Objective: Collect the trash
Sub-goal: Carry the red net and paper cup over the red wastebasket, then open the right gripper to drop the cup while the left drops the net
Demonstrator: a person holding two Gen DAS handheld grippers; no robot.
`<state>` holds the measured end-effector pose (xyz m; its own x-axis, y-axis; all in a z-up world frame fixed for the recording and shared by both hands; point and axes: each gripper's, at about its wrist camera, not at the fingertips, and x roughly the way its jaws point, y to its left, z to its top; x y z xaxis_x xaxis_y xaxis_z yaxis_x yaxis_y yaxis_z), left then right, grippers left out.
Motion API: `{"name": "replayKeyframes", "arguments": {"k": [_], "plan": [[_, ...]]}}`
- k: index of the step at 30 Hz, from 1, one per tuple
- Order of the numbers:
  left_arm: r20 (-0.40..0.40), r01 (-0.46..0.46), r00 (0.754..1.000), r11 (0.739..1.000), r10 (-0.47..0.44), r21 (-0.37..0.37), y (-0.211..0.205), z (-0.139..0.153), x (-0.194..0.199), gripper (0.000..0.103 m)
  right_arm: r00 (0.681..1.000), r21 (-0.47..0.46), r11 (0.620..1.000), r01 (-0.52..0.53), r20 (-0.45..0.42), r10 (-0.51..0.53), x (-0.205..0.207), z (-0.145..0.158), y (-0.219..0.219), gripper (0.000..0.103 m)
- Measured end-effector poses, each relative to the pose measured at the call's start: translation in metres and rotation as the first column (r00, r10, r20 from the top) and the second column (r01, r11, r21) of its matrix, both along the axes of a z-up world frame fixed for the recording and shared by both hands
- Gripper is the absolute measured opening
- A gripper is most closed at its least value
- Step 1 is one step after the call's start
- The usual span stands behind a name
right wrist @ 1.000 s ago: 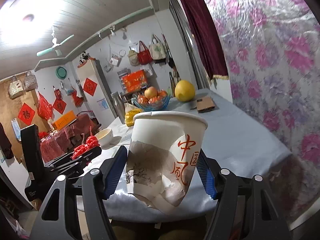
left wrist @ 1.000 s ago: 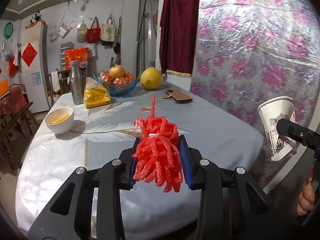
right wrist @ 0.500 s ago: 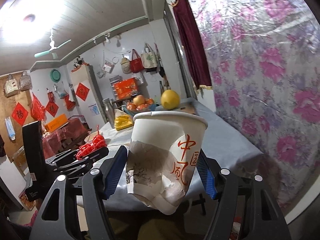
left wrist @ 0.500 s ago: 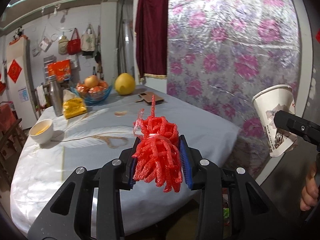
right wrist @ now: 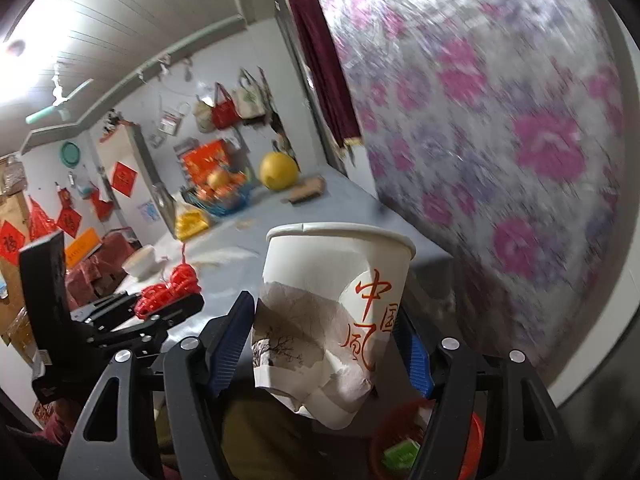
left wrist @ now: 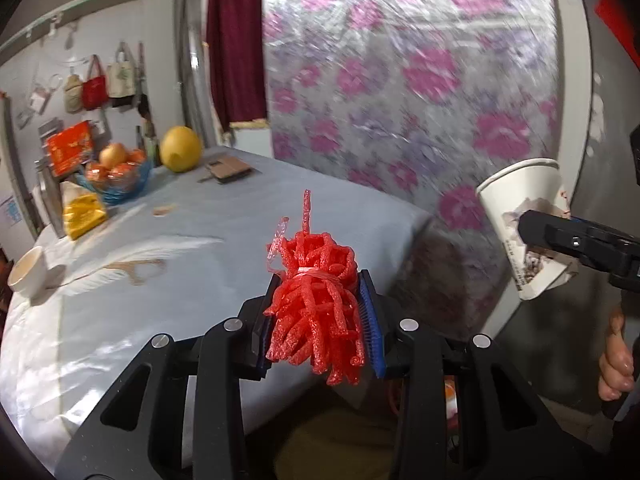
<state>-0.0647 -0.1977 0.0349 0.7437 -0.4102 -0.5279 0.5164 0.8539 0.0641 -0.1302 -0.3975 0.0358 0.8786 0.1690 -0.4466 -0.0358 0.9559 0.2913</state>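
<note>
My left gripper (left wrist: pixel 318 320) is shut on a bundle of red foam fruit netting (left wrist: pixel 316 304), held in the air past the near edge of the table (left wrist: pixel 168 280). My right gripper (right wrist: pixel 324 340) is shut on a crumpled white paper cup (right wrist: pixel 332 312) with red characters, its base dented. In the left wrist view the same cup (left wrist: pixel 524 216) shows at the right, tilted, in the right gripper's jaws. In the right wrist view the netting (right wrist: pixel 172 288) and the left gripper (right wrist: pixel 168 308) are at the left. A red bin (right wrist: pixel 420 440) with rubbish in it sits low, below the cup.
On the table stand a blue fruit bowl (left wrist: pixel 116 176), a yellow pomelo (left wrist: pixel 180 154), a yellow bag (left wrist: pixel 82 210), a metal flask (left wrist: pixel 48 196), a white bowl (left wrist: pixel 28 276) and a brown wallet (left wrist: pixel 228 168). A pink-flowered sheet (left wrist: pixel 400 92) hangs right of the table. A hand (left wrist: pixel 616 360) grips the right handle.
Both grippers have drawn back from the table and swung right, sinking a little. The table now lies further left and the red bin has come into the right wrist view. Both grips are unchanged.
</note>
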Motion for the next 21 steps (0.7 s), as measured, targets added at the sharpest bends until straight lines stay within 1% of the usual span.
{"name": "replayKeyframes", "arguments": {"k": [4,7,10,13,17,21], "plan": [[-0.036,0.051,0.998,0.998,-0.050,0.029,-0.026,-0.016,-0.001,0.038,0.996,-0.017,0.999,0.034,-0.078,-0.035,0.001,-0.029,-0.021,0.068],[-0.076,0.099,0.993,0.994,-0.095,0.046,-0.046,-0.030,-0.001,0.038,0.985,-0.026,0.997,0.066,-0.158,-0.070,0.006,-0.061,-0.040,0.068],[-0.124,0.143,0.983,0.988,-0.134,0.062,-0.064,-0.048,0.000,0.038,0.959,-0.014,0.995,0.103,-0.264,-0.103,0.012,-0.105,-0.060,0.068],[-0.172,0.178,0.972,0.981,-0.161,0.084,-0.080,-0.066,0.003,0.038,0.918,0.017,0.989,0.146,-0.375,-0.129,0.019,-0.158,-0.079,0.068],[-0.222,0.210,0.957,0.973,-0.184,0.098,-0.095,-0.083,0.007,0.038,0.882,0.056,0.984,0.170,-0.455,-0.127,0.027,-0.206,-0.089,0.068],[-0.244,0.224,0.950,0.969,-0.192,0.108,-0.104,-0.092,0.007,0.038,0.861,0.081,0.980,0.181,-0.495,-0.118,0.035,-0.237,-0.093,0.068]]}}
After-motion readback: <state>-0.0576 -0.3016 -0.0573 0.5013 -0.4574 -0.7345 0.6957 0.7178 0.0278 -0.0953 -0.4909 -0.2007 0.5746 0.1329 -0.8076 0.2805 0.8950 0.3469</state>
